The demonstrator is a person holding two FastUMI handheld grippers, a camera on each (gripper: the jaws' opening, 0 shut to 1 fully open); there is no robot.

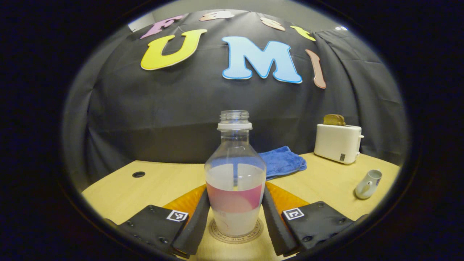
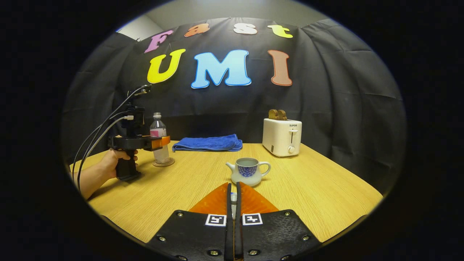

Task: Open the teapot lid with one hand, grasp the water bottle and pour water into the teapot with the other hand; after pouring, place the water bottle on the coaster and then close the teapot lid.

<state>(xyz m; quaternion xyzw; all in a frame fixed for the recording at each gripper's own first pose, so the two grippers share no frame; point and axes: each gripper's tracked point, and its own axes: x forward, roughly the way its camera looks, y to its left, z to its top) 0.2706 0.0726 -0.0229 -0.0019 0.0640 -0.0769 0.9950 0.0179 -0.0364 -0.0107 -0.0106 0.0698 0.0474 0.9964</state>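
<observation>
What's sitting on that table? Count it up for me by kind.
Water bottle: 1
Coaster: 1
Teapot: 1
Blue towel: 1
Toaster: 1
Total: 5

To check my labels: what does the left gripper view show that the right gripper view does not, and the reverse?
Left gripper view: the left tool flanking the clear plastic water bottle, contact unclear; a round table hole. Right gripper view: a hand and cables on that tool; the right tool shut on a pale piece, probably the teapot lid; water in the open white-and-blue ceramic teapot. Both: bottle, teapot, round coaster, blue towel, white toaster, wooden table.
</observation>
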